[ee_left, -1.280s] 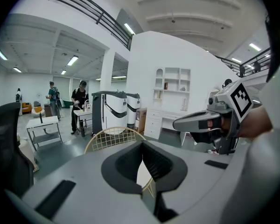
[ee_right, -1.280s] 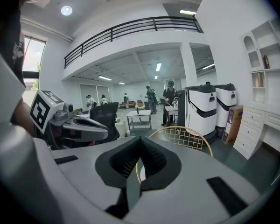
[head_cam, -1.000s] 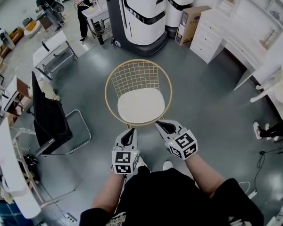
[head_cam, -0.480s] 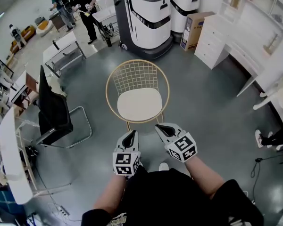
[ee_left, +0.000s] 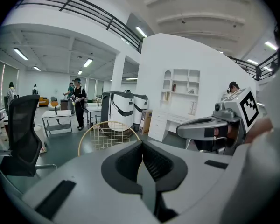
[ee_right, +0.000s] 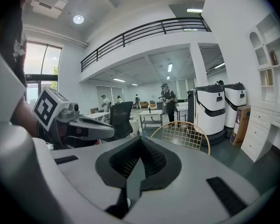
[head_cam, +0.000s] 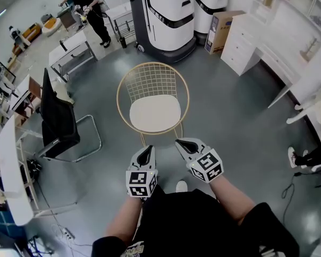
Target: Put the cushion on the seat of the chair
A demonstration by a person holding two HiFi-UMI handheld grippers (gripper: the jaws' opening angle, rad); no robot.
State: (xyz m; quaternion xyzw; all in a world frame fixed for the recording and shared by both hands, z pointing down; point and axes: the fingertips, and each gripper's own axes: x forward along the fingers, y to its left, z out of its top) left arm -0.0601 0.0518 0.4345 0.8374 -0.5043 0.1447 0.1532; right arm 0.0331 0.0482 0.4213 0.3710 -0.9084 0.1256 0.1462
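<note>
The cushion (head_cam: 154,113) lies on the chair (head_cam: 151,82) seat, straight ahead of you. Your left gripper (head_cam: 147,150) and right gripper (head_cam: 181,143) sit side by side before it; an office chair (head_cam: 56,116) stands left

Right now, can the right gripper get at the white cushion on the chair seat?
Probably yes. The cushion lies uncovered on the seat of the wire chair, and only bare floor shows between the chair's open front and the right gripper. Its jaws are shut, so they must open first.
</note>
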